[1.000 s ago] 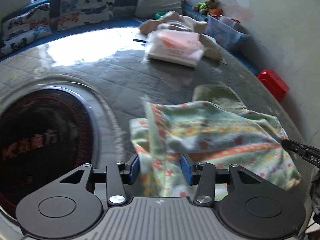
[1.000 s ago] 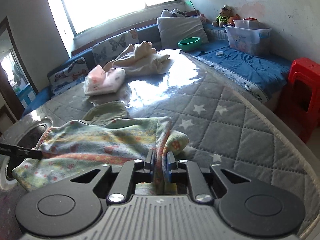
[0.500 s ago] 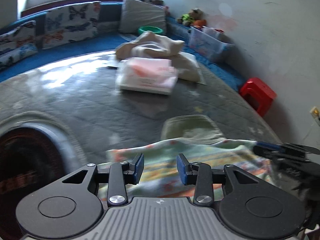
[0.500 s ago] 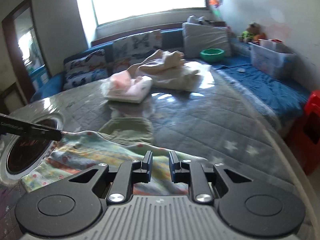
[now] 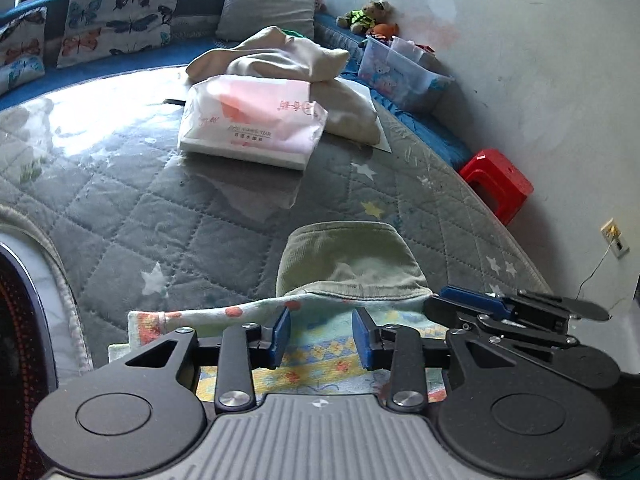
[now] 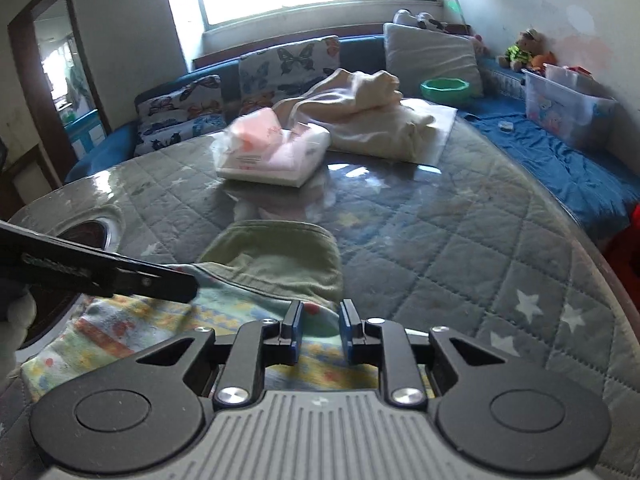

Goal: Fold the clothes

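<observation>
A flowered, striped cloth (image 5: 320, 360) lies flat on the grey quilted surface (image 5: 168, 216), its far edge overlapping an olive-green garment (image 5: 348, 260). My left gripper (image 5: 322, 336) hovers open just above the cloth's far edge, with nothing between its blue pads. To its right, my right gripper (image 5: 500, 308) reaches in over the same cloth. In the right wrist view my right gripper (image 6: 321, 334) is open over the flowered cloth (image 6: 120, 336), beside the green garment (image 6: 276, 260). My left gripper (image 6: 120, 276) crosses from the left.
A pink-and-white plastic package (image 5: 252, 124) and a heap of beige clothes (image 5: 288, 60) lie farther back. A dark round opening (image 6: 86, 232) is at the left. A red stool (image 5: 496, 184), a clear storage box (image 6: 564, 108), a green bowl (image 6: 444, 88) and butterfly pillows (image 6: 288, 68) line the edges.
The right gripper, shut on the cloth a second ago, has opened and let it go. The raised cloth has dropped flat and both grippers have drawn back toward its near side.
</observation>
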Motion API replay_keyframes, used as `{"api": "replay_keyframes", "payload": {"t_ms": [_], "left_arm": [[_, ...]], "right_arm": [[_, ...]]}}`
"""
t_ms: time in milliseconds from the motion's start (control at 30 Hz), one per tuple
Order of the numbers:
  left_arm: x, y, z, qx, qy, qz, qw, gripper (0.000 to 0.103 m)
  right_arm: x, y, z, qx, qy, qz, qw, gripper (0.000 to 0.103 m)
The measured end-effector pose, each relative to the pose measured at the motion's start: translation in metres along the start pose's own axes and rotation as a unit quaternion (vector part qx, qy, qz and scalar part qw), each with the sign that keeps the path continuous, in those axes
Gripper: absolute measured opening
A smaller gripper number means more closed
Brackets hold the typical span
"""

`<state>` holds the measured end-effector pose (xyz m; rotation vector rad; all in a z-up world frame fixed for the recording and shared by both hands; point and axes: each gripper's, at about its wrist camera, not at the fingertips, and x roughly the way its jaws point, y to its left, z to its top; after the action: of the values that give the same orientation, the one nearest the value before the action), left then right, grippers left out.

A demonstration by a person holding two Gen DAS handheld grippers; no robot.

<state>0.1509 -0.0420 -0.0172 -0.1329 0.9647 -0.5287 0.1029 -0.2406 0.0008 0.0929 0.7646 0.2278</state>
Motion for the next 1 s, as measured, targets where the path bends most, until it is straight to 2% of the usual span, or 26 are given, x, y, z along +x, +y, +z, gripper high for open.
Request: {"api": "replay_keyframes", "payload": {"t_ms": [233,467,800,1000], "left_arm": [[-0.012,-0.006,-0.006,0.017,-0.005,-0.011,0.9998,0.037],[-0.021,-0.014,-0.022,0.04,-0.002,0.001,0.9992,0.037],[-0.043,-0.021,-0.064,0.09,-0.003,0.017,0.9958,0.038],[-0.059,-0.03,-0.087,0.142,-0.01,0.035,0.9892,0.039]], "right_arm": [[-0.02,0.012,-0.005,-0.027,-0.011,0.025,0.999,0.026],[-0.035,0.037,-0.021,-0.071,0.004,0.049,0.996,0.03],[-0.063,0.067,-0.053,-0.132,0.015,0.052,0.99,0.041],[-0.078,0.076,-0.071,-0.139,0.013,0.047,0.989,0.041]]}}
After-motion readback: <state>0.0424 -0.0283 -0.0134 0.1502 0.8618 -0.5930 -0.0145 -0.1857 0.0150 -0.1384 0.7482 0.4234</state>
